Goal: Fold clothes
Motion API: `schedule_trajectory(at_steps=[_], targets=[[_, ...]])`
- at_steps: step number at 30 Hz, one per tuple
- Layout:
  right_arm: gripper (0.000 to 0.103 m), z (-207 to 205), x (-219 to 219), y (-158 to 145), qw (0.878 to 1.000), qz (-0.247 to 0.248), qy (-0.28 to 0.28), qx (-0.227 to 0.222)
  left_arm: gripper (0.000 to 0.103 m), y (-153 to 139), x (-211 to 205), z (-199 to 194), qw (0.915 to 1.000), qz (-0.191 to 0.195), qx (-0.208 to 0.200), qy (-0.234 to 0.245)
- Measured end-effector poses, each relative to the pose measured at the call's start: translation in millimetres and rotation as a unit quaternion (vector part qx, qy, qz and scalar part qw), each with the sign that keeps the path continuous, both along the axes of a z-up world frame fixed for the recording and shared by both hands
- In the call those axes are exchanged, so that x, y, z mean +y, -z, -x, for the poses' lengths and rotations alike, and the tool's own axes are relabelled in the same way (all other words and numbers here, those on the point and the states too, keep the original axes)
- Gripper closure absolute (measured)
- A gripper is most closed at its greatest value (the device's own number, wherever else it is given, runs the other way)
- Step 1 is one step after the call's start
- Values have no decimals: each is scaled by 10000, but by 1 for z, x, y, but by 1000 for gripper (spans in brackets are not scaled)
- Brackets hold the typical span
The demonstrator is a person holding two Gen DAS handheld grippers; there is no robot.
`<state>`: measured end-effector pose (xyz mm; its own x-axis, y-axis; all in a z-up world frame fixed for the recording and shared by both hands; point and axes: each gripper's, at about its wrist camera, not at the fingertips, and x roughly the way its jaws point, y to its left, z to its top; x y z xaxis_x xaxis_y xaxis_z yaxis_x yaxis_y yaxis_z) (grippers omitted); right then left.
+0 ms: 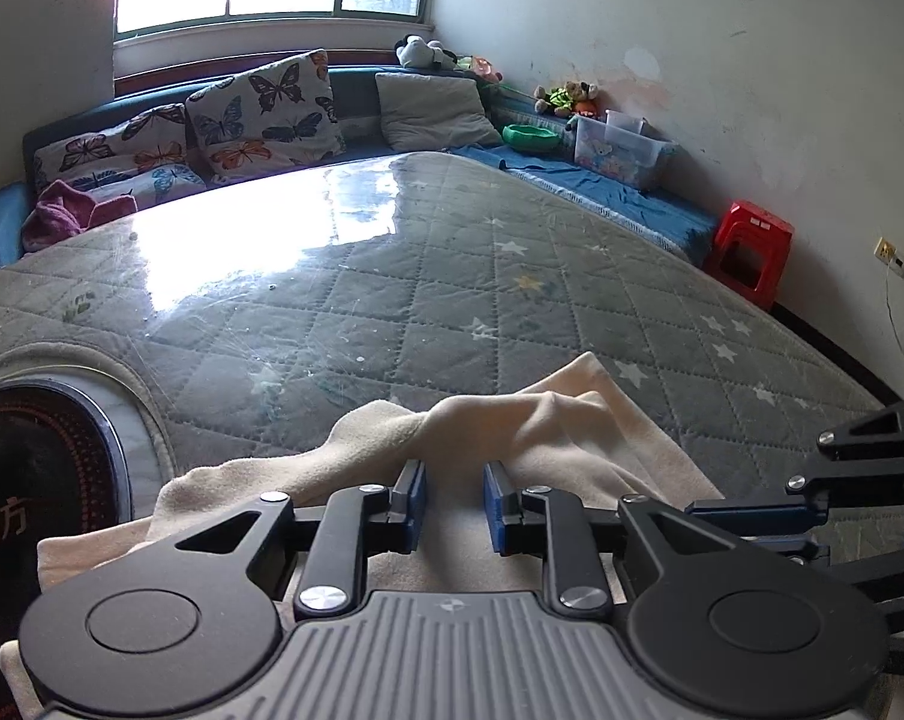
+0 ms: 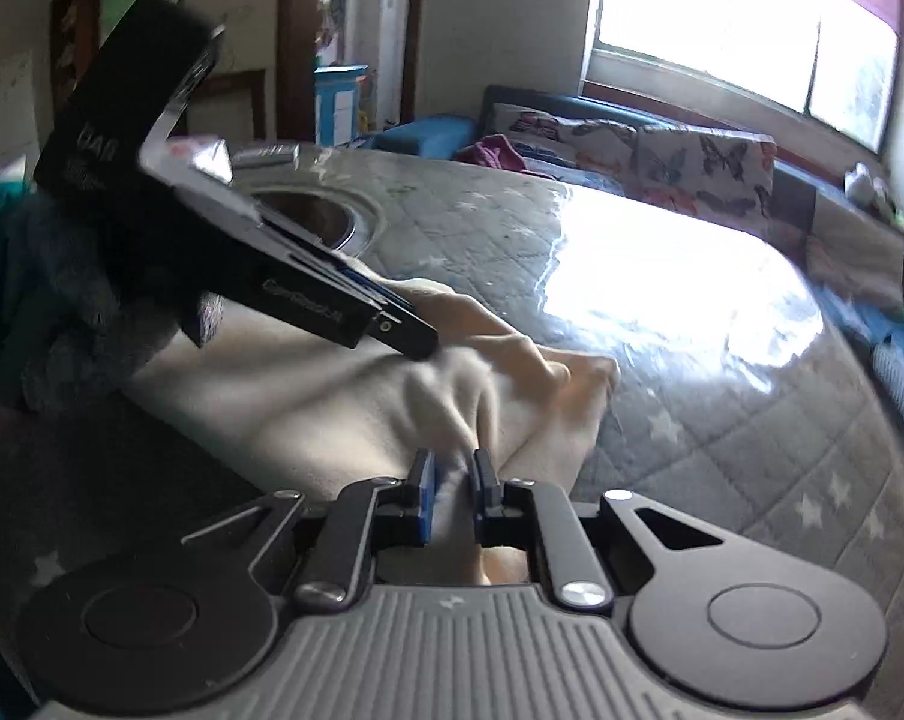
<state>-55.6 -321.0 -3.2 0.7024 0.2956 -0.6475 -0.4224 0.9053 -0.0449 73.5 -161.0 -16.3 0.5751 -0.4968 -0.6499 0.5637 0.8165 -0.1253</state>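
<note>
Quilted mattress [image 1: 452,276]; clear bin [image 1: 622,150] of toys; left hand-held gripper [image 1: 452,501] parted over cream cloth [image 1: 571,450]; right [image 2: 453,495] pinching it

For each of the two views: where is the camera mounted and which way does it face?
Left wrist: on the left gripper, facing the window across the quilted surface; the right gripper's linkage enters at right.
Right wrist: on the right gripper, looking over the cream cloth, the left gripper ahead on the left.
Shared: cloth, butterfly cushions, window.
</note>
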Motion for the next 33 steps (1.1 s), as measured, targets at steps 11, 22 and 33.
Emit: schedule_trajectory(at_steps=[11, 22, 33], targets=[[92, -3, -5, -6, 9998, 44, -123, 180, 77, -15, 24, 48, 9993, 319, -202, 28], [92, -72, 19, -8, 9992, -110, -319, 229, 77, -1, 35, 69, 9992, 395, 3, -73], [93, -97, 42, -12, 9988, -209, -391, 226, 76, -6, 46, 62, 9985, 501, -34, -199]])
